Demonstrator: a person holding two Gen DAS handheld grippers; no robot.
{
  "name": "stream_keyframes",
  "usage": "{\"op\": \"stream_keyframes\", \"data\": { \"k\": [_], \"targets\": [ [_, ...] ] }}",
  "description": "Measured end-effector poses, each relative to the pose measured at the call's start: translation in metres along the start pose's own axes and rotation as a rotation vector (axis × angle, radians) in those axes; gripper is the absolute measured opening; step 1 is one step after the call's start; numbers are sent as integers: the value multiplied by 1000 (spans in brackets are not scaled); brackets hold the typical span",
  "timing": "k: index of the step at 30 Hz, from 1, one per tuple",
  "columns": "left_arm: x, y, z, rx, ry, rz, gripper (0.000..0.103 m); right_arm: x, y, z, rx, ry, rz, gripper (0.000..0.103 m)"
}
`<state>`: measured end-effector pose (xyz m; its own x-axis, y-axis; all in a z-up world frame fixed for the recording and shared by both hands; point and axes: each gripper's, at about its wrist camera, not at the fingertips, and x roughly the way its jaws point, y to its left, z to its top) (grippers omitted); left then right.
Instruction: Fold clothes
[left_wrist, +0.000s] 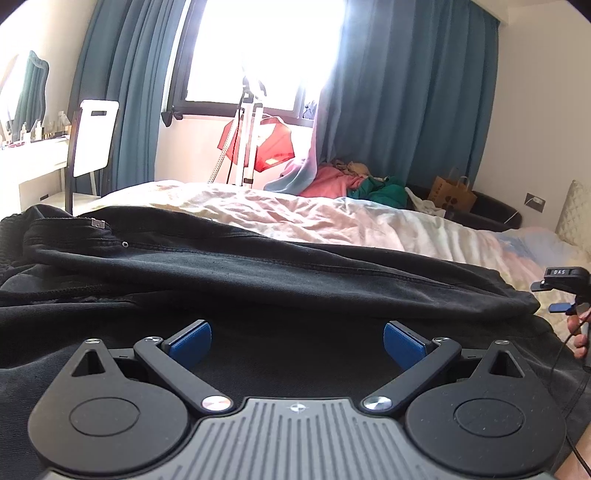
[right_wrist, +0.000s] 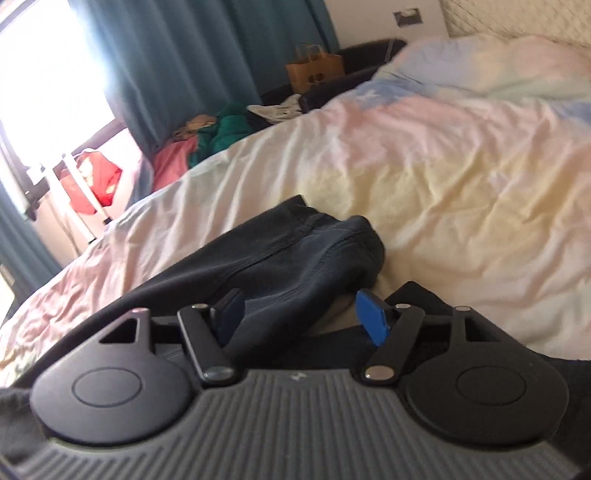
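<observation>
A black pair of trousers (left_wrist: 258, 273) lies lengthwise across the bed, folded along its length, with a small label and a rivet near its left end. My left gripper (left_wrist: 297, 343) hovers low over the near part of the cloth, open, its blue pads (left_wrist: 190, 341) wide apart and holding nothing. At the far right edge of this view, the right gripper (left_wrist: 559, 295) shows in a person's hand by the leg end. In the right wrist view, my right gripper (right_wrist: 301, 317) is open, and the dark leg end (right_wrist: 314, 251) lies between its fingers, ungripped.
The bed (left_wrist: 332, 218) carries a crumpled pale sheet (right_wrist: 443, 166). Beyond its far side lie pink and green clothes (left_wrist: 354, 182), a brown paper bag (left_wrist: 452, 194), a red bag (left_wrist: 273, 147) and a white stand (left_wrist: 245, 140). A white chair (left_wrist: 94, 138) stands at the left.
</observation>
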<state>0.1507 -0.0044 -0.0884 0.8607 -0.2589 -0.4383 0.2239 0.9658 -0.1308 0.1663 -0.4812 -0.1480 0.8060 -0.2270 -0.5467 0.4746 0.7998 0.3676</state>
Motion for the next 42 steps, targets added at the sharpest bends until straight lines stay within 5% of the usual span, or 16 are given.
{"op": "stream_keyframes", "data": {
  "k": [13, 19, 25, 34, 37, 42],
  "targets": [
    [-79, -15, -9, 31, -64, -9, 101, -203, 90, -84, -338, -71, 336, 71],
    [-93, -1, -19, -25, -17, 18, 101, -216, 99, -113, -409, -68, 308, 71],
    [-105, 44, -29, -111, 46, 178, 101, -217, 106, -117, -466, -102, 282, 71],
    [-149, 153, -6, -441, 93, 375, 101, -221, 99, -112, -439, -124, 306, 71],
    [-159, 173, 0, -450, 88, 447, 101, -216, 99, -111, -443, -109, 269, 71],
    [-152, 205, -5, -566, 157, 434, 101, -210, 99, -110, -434, -90, 260, 71]
  ]
}}
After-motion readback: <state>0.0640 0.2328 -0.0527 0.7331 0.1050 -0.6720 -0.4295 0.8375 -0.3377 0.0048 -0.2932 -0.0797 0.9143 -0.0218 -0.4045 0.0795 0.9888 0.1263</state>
